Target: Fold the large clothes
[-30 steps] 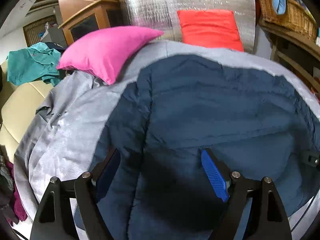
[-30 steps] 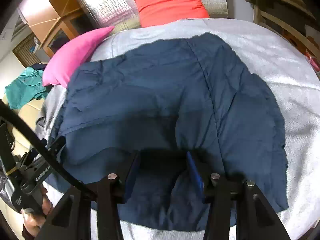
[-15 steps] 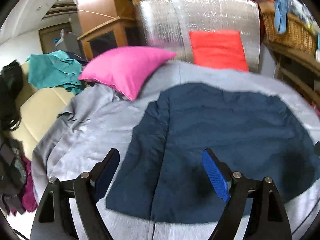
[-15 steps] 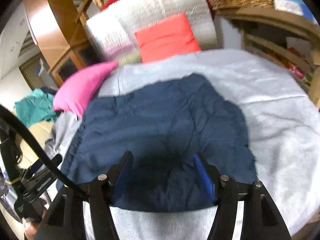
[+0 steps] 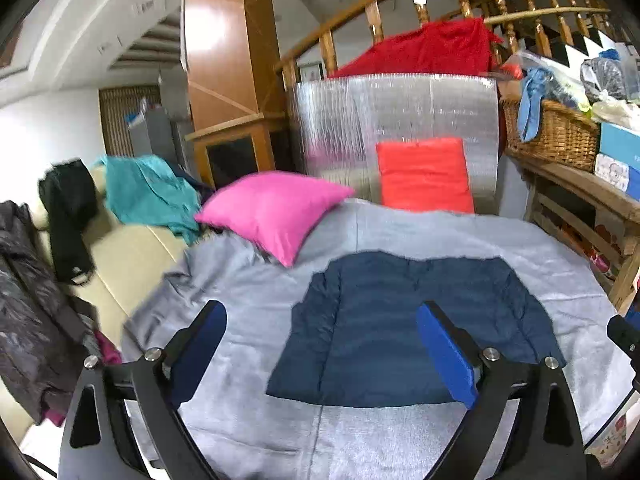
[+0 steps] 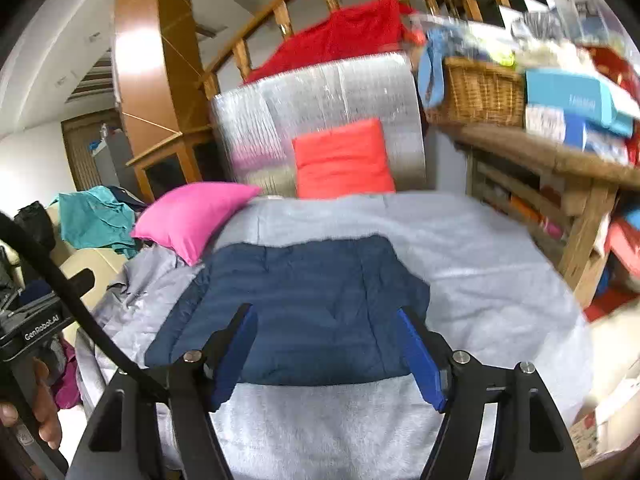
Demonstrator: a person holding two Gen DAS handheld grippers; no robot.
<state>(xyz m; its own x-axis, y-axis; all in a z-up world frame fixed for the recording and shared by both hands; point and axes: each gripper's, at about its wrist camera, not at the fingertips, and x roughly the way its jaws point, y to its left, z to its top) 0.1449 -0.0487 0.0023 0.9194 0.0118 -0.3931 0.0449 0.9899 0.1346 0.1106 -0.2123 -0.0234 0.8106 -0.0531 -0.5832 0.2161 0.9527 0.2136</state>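
Both grippers hang above the near edge of the bed with their blue-padded fingers spread wide and holding nothing. The left gripper [image 5: 322,354] and the right gripper [image 6: 328,356] each look forward and down at the navy quilted jacket [image 5: 416,324], which lies flat on the grey bedspread [image 5: 400,440], folded into a compact block.

The block's long axis runs side to side across the bed, its near hem parallel to the bed's front edge. It lies ahead of and below both sets of fingers, apart from them. In the left wrist view the jacket sits right of centre, so its left edge falls between the left fingers; in the right wrist view it sits centred or slightly left, the right-hand edge just beyond the right finger [image 6: 420,356]. So each gripper seems closest to its own end of the near hem (a pink pillow [image 5: 276,208] sits beyond the far left corner, not touching). Any further fold would likely start from those two near corners.
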